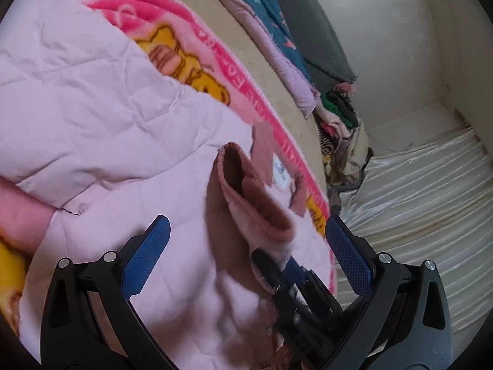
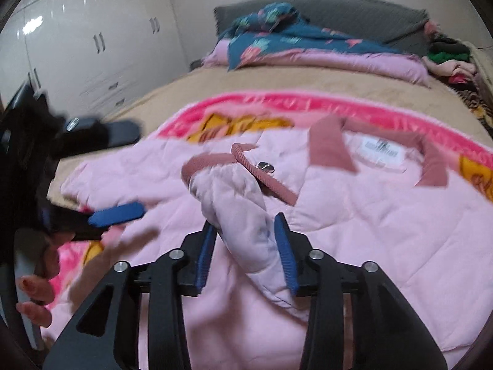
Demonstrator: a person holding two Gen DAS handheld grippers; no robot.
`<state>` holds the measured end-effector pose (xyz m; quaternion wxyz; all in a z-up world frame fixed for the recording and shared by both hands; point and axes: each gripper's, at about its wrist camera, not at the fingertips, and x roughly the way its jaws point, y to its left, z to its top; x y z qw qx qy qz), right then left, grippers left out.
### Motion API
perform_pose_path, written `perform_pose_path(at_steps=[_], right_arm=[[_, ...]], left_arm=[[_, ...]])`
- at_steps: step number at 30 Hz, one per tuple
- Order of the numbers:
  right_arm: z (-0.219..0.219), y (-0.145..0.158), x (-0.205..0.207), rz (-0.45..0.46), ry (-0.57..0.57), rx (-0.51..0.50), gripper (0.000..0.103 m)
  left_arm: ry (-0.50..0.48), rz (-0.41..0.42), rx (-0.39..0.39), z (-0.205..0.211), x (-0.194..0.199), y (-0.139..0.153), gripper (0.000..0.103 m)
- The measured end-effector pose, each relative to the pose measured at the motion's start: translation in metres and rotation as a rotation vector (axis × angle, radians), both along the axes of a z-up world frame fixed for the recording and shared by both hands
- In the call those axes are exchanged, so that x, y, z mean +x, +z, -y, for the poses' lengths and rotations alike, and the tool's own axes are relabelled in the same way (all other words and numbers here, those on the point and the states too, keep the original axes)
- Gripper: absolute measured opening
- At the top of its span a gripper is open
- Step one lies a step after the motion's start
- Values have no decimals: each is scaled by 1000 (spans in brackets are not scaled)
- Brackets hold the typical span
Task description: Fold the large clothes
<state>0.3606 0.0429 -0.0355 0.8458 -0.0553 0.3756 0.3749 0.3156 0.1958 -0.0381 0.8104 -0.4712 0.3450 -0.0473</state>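
- Pink quilted jacket (image 2: 369, 215) lay spread on a pink cartoon blanket (image 2: 277, 104) on the bed, collar (image 2: 326, 145) and white label (image 2: 380, 151) toward the headboard side.
- Right gripper (image 2: 246, 240) was clamped on the jacket's sleeve (image 2: 234, 197); blue pads pressed a bunched fold of it from both sides, with the ribbed cuff (image 2: 262, 175) lifted above the jacket body.
- Same sleeve in the left wrist view: cuff (image 1: 246, 185) stood up off the jacket (image 1: 92, 98), right gripper (image 1: 286, 265) seen pinching it from below.
- Left gripper (image 1: 243, 243) was wide apart, nothing between the pads, hovering over the jacket just beside the held sleeve.
- From the right wrist view the left gripper (image 2: 123, 178) sat at the left edge, blurred; the fingers of the hand (image 2: 34, 289) holding it showed below.
- The cuff looked to have a metal snap (image 2: 265, 166), though motion blur made that uncertain.
- Background: tan bedspread (image 2: 277, 77), teal floral bedding (image 2: 277, 37) on a pink quilt, clothes pile (image 1: 342, 129) by the wall, white wardrobe (image 2: 92, 37).
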Motion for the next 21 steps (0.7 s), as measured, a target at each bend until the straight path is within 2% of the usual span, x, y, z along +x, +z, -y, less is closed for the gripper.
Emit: perform_pose_path(at_steps=[1, 4, 8, 15, 18, 21], right_arm=[[0, -2, -4, -22, 17, -5, 58], [21, 4, -12, -74, 20, 62, 67], [72, 17, -14, -91, -58, 114, 69], [184, 33, 3, -18, -337, 78, 69], [233, 36, 13, 0, -471, 75, 69], [259, 32, 25, 8, -543, 53, 69]], left_arm=[[-6, -8, 7, 3, 2, -3, 94], [-21, -28, 26, 9, 5, -9, 94], [-38, -26, 141, 24, 8, -1, 94], [-136, 36, 459, 75, 14, 27, 93], [-174, 28, 588, 101, 18, 28, 82], [-227, 17, 617, 114, 24, 17, 82]])
